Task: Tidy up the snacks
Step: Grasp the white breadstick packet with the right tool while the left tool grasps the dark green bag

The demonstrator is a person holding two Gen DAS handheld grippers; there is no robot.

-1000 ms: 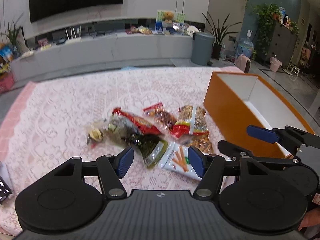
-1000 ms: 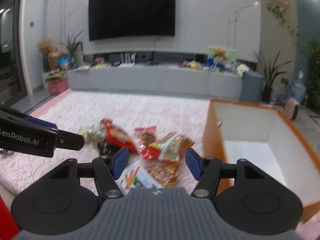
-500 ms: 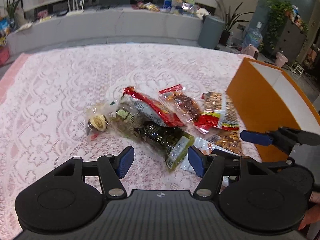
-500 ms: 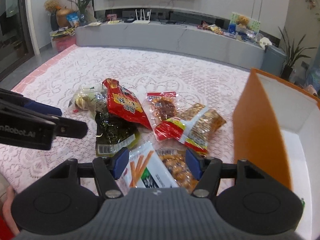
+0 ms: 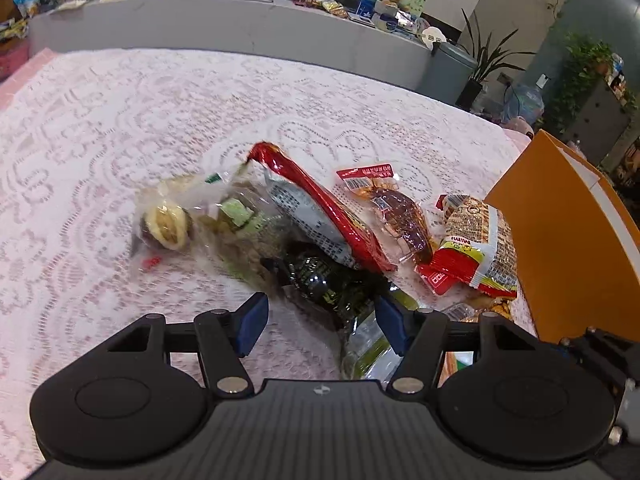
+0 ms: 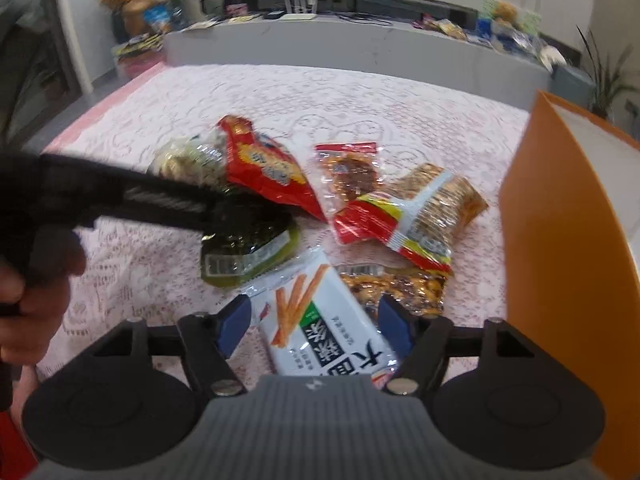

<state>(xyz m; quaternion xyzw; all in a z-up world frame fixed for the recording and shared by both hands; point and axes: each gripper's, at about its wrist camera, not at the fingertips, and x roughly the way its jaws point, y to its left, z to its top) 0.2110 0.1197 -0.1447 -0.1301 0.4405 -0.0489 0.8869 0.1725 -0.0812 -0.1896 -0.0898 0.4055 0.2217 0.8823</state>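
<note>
The right gripper (image 6: 314, 322), its jaws just widened and gripping nothing, straddles a white stick-snack packet (image 6: 320, 320) lying lengthwise between its pads on the lace tablecloth (image 6: 320, 92). The spread, empty left gripper (image 5: 320, 320) hovers over the dark seaweed packet (image 5: 320, 276). The orange box (image 6: 560, 240) stands just right.

The left gripper (image 6: 224, 216) is smeared by motion blur and covers part of the seaweed packet (image 6: 248, 254). The orange box (image 6: 568, 240) runs off the right edge, its inside unseen. The clear bag (image 5: 188, 216) is too blurred to identify its contents.
</note>
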